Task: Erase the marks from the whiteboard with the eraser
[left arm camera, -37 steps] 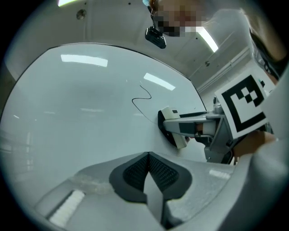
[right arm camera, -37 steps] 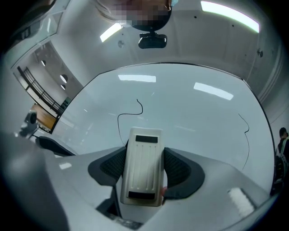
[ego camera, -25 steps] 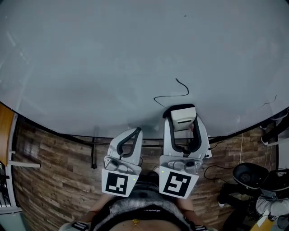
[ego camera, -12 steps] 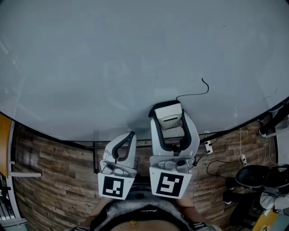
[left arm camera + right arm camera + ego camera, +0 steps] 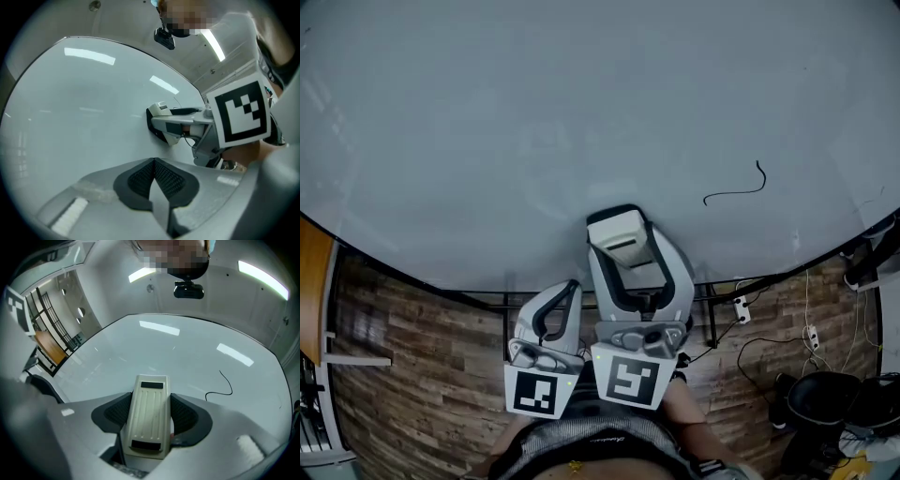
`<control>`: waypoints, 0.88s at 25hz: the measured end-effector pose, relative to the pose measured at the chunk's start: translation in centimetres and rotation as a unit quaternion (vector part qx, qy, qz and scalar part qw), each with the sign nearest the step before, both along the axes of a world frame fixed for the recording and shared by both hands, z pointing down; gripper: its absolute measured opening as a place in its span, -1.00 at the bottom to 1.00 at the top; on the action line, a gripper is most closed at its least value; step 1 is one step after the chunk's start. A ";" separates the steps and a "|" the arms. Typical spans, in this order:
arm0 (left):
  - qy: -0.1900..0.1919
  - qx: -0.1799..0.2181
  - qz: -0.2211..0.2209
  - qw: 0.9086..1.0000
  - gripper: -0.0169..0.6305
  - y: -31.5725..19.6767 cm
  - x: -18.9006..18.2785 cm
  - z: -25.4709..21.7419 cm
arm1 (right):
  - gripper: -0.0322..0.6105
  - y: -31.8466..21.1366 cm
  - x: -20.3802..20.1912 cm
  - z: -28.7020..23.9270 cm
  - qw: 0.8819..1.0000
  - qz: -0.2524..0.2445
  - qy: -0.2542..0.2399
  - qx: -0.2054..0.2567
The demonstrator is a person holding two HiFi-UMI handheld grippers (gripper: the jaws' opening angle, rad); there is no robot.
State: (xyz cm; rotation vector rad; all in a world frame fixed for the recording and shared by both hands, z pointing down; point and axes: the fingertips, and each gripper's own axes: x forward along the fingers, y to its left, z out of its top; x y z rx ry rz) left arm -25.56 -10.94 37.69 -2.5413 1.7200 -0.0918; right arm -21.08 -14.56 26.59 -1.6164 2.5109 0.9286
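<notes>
The right gripper (image 5: 620, 247) is clamped on the eraser (image 5: 147, 416), a pale ribbed block held by its long sides between the two dark pads (it stands out well ahead of the jaw tips). Seen from the left gripper's side, the eraser's dark underside lies against the whiteboard (image 5: 534, 122). A thin black mark (image 5: 736, 194), a curl with a short hook at its far end, sits ahead and to the right of this gripper, apart from the eraser. The left gripper (image 5: 153, 176) is just to the left of the right one and set further back, its jaws pressed together with nothing between them; its tips lie near the board's near edge, though whether they touch the surface cannot be told. Each gripper carries its marker cube (image 5: 626, 378) at the rear, the two cubes almost side by side. Beyond the board's near edge, behind the grippers, are wood-patterned floor (image 5: 422, 375) and loose cables (image 5: 748, 349).
</notes>
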 end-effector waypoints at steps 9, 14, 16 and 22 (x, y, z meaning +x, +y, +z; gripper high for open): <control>0.017 0.004 0.009 1.000 -0.94 1.5 1.0 -0.1 | -0.08 1.2 0.4 -0.1 1.000 -0.013 0.017 0.020; 0.034 0.000 0.004 0.999 -0.94 0.6 3.3 -0.7 | -0.07 0.7 2.4 -1.4 0.999 -0.032 0.010 0.018; 0.032 0.004 0.001 0.999 -0.94 0.0 4.8 -1.1 | -0.07 0.2 3.8 -1.8 0.999 -0.051 -0.005 0.004; 0.028 -0.003 -0.015 0.999 -0.94 -2.8 10.3 -1.6 | -0.07 -2.1 9.9 -2.4 0.997 -0.078 -0.027 -0.013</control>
